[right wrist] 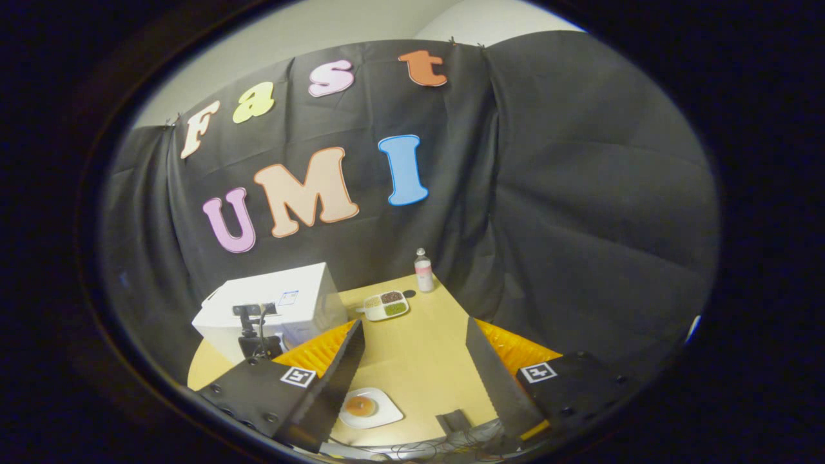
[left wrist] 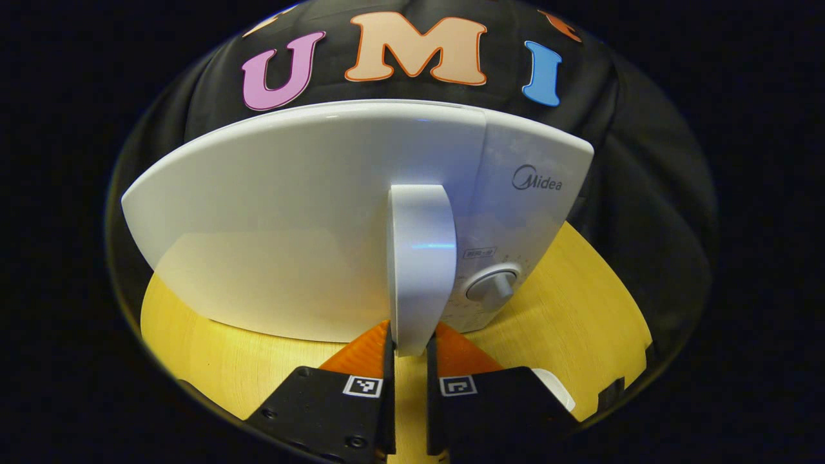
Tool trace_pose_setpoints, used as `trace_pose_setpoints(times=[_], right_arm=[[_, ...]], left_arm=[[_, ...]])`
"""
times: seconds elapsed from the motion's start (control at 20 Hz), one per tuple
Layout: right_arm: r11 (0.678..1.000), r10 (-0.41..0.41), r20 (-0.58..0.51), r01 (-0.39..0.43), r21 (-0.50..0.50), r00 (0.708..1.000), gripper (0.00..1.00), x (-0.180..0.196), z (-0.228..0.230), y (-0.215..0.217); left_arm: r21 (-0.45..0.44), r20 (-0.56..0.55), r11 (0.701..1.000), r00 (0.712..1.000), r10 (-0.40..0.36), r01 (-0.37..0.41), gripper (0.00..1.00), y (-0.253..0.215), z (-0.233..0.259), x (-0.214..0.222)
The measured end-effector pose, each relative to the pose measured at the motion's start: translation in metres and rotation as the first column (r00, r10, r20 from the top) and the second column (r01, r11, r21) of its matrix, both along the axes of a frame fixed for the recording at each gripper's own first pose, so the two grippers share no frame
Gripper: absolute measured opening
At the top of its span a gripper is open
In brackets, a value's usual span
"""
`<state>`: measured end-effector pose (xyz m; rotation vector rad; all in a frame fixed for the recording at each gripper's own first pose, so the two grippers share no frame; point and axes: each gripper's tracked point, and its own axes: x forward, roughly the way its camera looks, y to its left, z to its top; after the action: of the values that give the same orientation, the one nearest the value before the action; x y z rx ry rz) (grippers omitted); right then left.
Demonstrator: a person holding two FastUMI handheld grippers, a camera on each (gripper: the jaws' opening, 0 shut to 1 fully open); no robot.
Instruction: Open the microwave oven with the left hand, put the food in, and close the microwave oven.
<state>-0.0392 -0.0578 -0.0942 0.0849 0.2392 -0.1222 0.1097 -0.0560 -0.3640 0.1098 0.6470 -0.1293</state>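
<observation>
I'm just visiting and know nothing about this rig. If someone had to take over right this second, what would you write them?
Left gripper: its fingers are closed on the lower end of the microwave's handle; the door looks shut.
Right gripper: open, holding nothing, held high above the table.
Food: an orange item on a small white plate sits on the table's near side, below the right gripper. A divided tray and a bottle stand farther back, beside the microwave.
Done: handle grasped.
Left: pull the door open, put the plate inside, close the door.
</observation>
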Motion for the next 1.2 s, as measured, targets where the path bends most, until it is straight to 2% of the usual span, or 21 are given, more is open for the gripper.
trace_pose_setpoints(times=[0.55,0.6,0.65,0.7,0.8,0.85,0.95,1.0,1.05,1.2], right_arm=[[1.000,0.024,-0.059,-0.024,-0.001,0.998,0.92,-0.001,-0.028,0.012],[0.999,0.033,-0.065,-0.033,0.000,0.997,0.99,0.001,-0.031,0.016],[0.999,0.042,-0.067,-0.042,-0.002,0.997,0.99,0.004,-0.033,0.020],[0.999,0.052,-0.070,-0.052,-0.002,0.996,0.99,0.005,-0.035,0.024],[0.997,0.076,-0.082,-0.077,0.000,0.994,0.99,0.011,-0.042,0.033],[0.996,0.093,-0.093,-0.093,0.006,0.991,0.99,0.013,-0.047,0.038],[0.990,0.141,-0.111,-0.140,0.019,0.984,0.99,0.018,-0.056,0.054],[0.986,0.166,-0.119,-0.165,0.017,0.979,0.92,0.021,-0.061,0.061],[0.982,0.188,-0.125,-0.188,0.013,0.974,0.99,0.024,-0.064,0.067],[0.970,0.243,-0.147,-0.245,0.002,0.959,0.99,0.028,-0.076,0.083]], left_arm=[[-0.019,-0.011,1.000,1.000,0.006,-0.006,0.11,0.000,0.003,-0.003],[-0.020,-0.014,1.000,1.000,0.009,-0.009,0.10,0.000,0.003,-0.003],[-0.023,-0.023,1.000,1.000,0.020,-0.020,0.09,0.001,0.002,-0.004],[-0.035,-0.060,0.998,0.997,0.046,-0.048,0.08,0.003,-0.001,-0.021],[-0.035,-0.028,0.999,1.000,0.012,-0.013,0.07,0.009,0.003,-0.045],[-0.035,-0.035,0.999,0.999,0.001,-0.002,0.09,0.013,0.003,-0.060],[-0.043,-0.045,0.999,0.999,-0.009,0.007,0.07,0.024,0.001,-0.088],[-0.042,-0.054,0.999,0.999,-0.008,0.006,0.07,0.028,0.001,-0.099],[-0.033,-0.056,0.999,0.998,-0.011,0.009,0.07,0.033,0.001,-0.109],[-0.016,-0.055,1.000,0.998,0.001,-0.002,0.13,0.048,0.001,-0.133]])
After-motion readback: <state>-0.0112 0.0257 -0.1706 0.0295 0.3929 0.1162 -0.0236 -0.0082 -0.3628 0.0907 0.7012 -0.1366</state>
